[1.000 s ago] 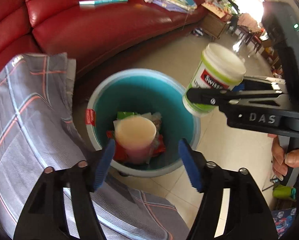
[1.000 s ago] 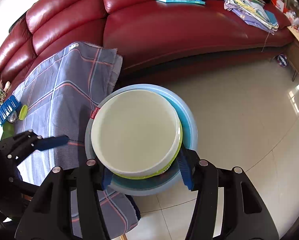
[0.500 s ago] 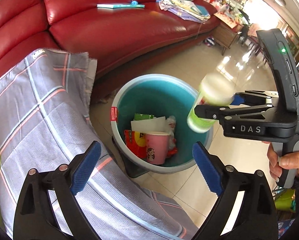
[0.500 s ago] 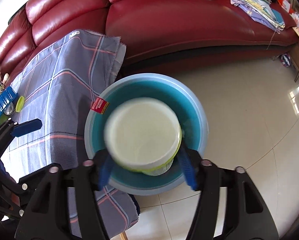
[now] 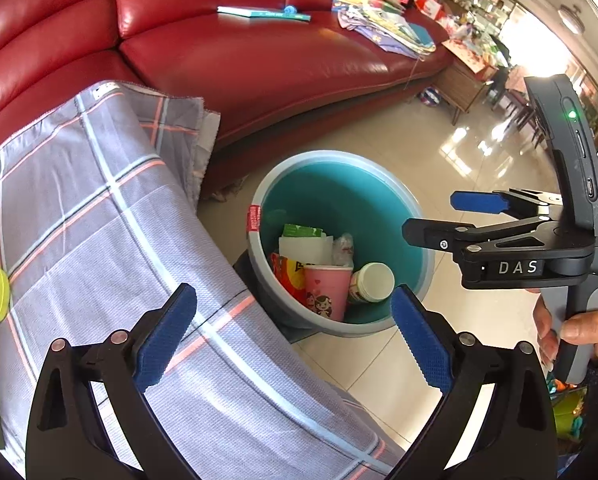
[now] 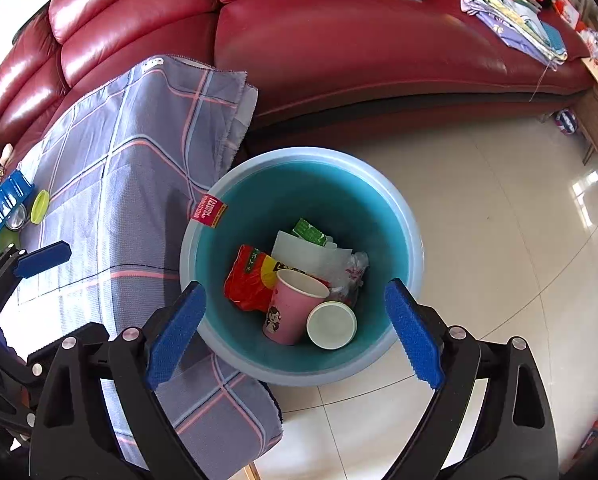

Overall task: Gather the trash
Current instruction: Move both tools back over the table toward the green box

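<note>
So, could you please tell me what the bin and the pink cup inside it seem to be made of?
The bin looks like moulded plastic, smooth with a soft sheen on its rim. The pink cup is probably paper: matte printed wall and thin rolled white lip.

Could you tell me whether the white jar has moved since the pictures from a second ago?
Yes. The white jar has dropped from between the right hand-held gripper's opening jaws into the teal bin, beside the pink cup.
</note>
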`<state>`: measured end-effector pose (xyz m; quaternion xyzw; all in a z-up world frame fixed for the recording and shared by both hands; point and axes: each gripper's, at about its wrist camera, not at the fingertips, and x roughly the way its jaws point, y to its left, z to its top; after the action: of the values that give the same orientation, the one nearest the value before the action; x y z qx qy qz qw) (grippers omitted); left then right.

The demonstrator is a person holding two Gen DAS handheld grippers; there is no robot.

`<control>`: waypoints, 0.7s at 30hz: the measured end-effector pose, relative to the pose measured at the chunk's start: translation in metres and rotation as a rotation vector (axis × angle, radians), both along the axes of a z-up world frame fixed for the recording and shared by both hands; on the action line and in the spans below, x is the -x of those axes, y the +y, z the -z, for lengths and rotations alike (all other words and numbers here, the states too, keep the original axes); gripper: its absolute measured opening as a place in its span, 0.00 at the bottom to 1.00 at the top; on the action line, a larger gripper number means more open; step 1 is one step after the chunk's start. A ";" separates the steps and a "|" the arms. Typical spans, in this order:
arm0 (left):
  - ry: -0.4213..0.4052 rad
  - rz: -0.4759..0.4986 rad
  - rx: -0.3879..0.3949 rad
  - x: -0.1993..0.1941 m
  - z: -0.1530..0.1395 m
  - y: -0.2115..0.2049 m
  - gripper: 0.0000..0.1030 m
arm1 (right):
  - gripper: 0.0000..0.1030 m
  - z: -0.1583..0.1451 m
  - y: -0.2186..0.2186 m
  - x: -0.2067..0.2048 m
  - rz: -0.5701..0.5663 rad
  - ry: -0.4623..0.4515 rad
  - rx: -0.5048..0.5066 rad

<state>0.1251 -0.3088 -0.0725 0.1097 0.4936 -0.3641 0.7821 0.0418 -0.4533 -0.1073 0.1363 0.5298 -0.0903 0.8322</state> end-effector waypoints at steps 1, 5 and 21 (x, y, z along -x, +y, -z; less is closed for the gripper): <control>-0.002 -0.004 0.002 -0.001 -0.001 0.003 0.95 | 0.84 -0.002 0.002 0.000 -0.003 -0.001 0.004; -0.016 -0.026 0.008 -0.001 -0.008 0.018 0.95 | 0.84 -0.010 0.015 -0.004 -0.019 -0.006 0.017; -0.091 -0.204 -0.028 -0.024 -0.042 0.133 0.95 | 0.84 -0.041 0.112 -0.052 -0.179 -0.023 0.052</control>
<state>0.1495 -0.1755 -0.0308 0.0864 0.4712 -0.2702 0.8352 0.0939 -0.3416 -0.0663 0.0677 0.5279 -0.0278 0.8462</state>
